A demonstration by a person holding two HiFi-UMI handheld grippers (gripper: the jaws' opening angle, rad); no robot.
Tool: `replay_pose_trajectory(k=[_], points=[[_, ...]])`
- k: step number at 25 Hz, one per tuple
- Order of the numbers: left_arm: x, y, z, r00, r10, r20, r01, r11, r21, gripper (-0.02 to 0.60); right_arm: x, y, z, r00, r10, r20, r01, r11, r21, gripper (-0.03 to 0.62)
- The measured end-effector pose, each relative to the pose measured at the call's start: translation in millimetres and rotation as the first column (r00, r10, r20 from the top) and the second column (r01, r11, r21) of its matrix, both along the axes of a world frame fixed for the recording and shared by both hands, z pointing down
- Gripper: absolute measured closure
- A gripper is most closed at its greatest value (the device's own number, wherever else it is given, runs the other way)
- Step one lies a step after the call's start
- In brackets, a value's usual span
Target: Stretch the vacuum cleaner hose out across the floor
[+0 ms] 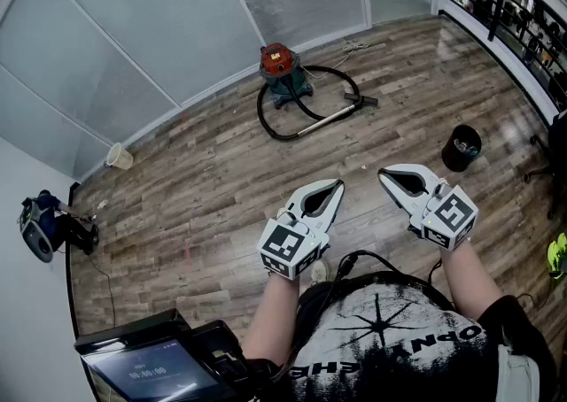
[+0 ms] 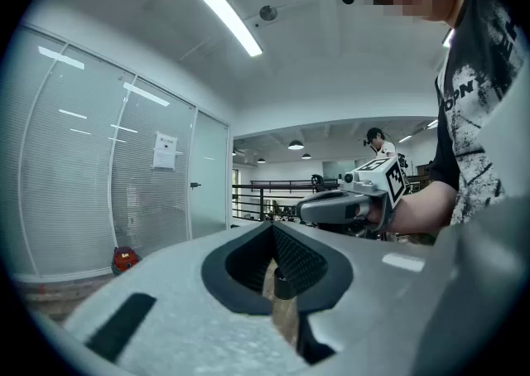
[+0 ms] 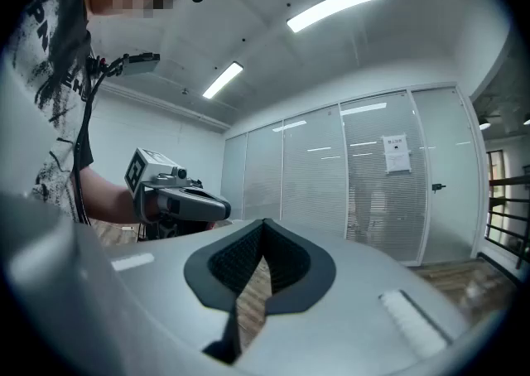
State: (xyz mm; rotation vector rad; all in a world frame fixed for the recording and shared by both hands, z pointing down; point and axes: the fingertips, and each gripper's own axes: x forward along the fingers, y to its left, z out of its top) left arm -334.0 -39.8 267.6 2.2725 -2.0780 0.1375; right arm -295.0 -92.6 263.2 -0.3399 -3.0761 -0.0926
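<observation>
A red and teal vacuum cleaner [image 1: 282, 71] stands on the wood floor near the glass wall. Its black hose [image 1: 299, 108] curls in a loop beside it, running to a metal wand [image 1: 332, 119] with a floor head [image 1: 367, 102]. My left gripper [image 1: 335, 188] and right gripper [image 1: 386, 176] hover in front of my chest, far from the vacuum, both shut with nothing held. In the left gripper view the vacuum [image 2: 124, 259] is small at lower left, and the right gripper [image 2: 305, 210] shows ahead. The right gripper view shows the left gripper [image 3: 225, 210].
A black bin [image 1: 462, 147] stands on the floor at right. A railing [image 1: 505, 2] runs along the upper right edge. A small blue machine [image 1: 42, 227] sits by the left wall, a pale cup-like object [image 1: 118, 157] near the glass, and a screen device [image 1: 151, 366] at lower left.
</observation>
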Motion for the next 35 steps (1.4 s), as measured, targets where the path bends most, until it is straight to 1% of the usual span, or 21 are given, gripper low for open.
replay_pose_trajectory(k=[4, 9, 15, 20, 24, 29, 32, 35], points=[[0.4, -2.6, 1.6, 1.0, 0.013, 0.013, -0.013, 1.0, -0.003, 0.582, -2.8, 0.8, 3.3, 1.0, 0.001, 0.001, -0.001, 1.0, 0.001, 0.589], [0.8, -7.6, 3.3, 1.0, 0.018, 0.01, -0.018, 1.0, -0.008, 0.581, -2.9, -3.6, 2.0, 1.0, -0.005, -0.004, 0.005, 1.0, -0.004, 0.589], [-1.1, -9.7, 10.0, 1.0, 0.028, 0.011, -0.028, 1.0, -0.013, 0.581, -2.6, -2.0, 0.7, 0.998, -0.054, 0.031, 0.056, 0.997, -0.054, 0.588], [-2.5, -10.2, 17.7, 1.0, 0.025, 0.011, -0.025, 0.999, -0.021, 0.581, -2.8, 2.6, 11.2, 0.998, -0.06, 0.022, 0.061, 0.997, -0.039, 0.588], [-6.8, -13.8, 17.5, 1.0, 0.021, -0.002, -0.021, 0.999, -0.025, 0.581, -7.1, 1.3, 15.2, 0.997, -0.075, 0.022, 0.076, 0.995, -0.057, 0.588], [-30.9, -26.3, 26.9, 1.0, 0.012, -0.015, -0.013, 0.999, -0.038, 0.581, -28.8, -16.4, 24.8, 0.998, -0.062, 0.006, 0.062, 0.996, -0.07, 0.588], [-56.5, -36.3, 28.1, 1.0, 0.014, -0.022, -0.014, 0.999, -0.035, 0.581, -55.7, -26.2, 24.7, 0.999, -0.053, -0.002, 0.053, 0.997, -0.063, 0.588], [-83.5, -54.2, 22.6, 0.999, 0.042, -0.022, -0.042, 0.999, -0.014, 0.581, -87.2, -39.1, 23.2, 0.999, -0.034, -0.003, 0.034, 0.998, -0.05, 0.588]])
